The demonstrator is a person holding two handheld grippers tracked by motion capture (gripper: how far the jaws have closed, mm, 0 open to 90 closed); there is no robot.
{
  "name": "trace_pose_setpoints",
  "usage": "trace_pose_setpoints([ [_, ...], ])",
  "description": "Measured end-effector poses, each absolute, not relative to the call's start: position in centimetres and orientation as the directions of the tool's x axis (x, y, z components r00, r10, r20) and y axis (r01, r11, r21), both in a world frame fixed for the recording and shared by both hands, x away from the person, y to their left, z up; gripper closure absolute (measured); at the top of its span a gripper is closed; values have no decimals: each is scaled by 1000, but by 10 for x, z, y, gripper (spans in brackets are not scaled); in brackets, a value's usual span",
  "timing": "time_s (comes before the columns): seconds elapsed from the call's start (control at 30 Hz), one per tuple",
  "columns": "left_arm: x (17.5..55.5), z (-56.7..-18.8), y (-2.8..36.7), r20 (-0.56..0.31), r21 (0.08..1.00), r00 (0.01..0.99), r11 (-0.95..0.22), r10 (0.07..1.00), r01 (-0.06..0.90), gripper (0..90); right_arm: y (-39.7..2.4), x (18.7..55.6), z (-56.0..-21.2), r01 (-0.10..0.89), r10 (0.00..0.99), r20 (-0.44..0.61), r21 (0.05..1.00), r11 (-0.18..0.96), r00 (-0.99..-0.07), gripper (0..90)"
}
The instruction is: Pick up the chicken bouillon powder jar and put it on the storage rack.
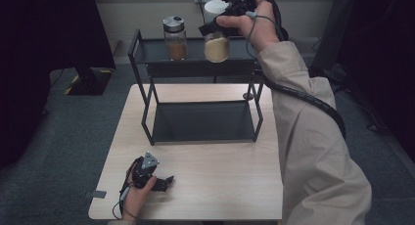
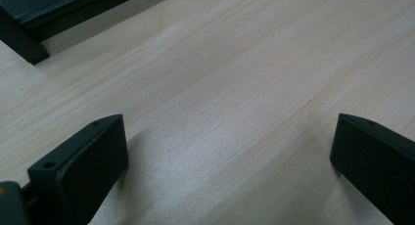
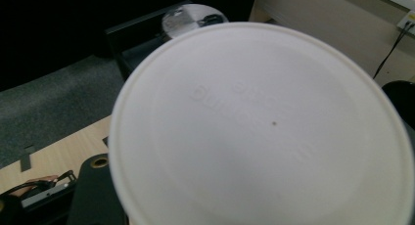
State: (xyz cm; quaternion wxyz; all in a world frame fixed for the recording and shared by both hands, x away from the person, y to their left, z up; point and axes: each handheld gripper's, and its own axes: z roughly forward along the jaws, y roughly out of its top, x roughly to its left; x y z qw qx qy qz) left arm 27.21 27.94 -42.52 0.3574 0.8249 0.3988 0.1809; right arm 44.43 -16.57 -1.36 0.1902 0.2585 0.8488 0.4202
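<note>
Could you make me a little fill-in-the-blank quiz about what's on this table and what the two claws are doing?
1. The jar with the ___ lid is gripped by the right claw.
2. The silver-lidded jar stands on the rack's ___ shelf.
3. The left claw rests on the table with its jaws ___.

Missing words: white; top; open

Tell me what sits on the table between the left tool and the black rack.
Nothing: the high view shows bare light wood tabletop between the left tool and the black rack.
</note>
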Motion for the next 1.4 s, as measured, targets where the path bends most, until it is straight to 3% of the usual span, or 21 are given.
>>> trace_pose_setpoints([
  [0.6,272,-425,280,13,734,617,-426,787,529,0,-152,493,-35,345,661,-76,806,482,-747,350],
  [1.4,272,-425,279,12,734,616,-426,787,529,0,-158,498,-57,352,691,-34,841,410,-722,347],
])
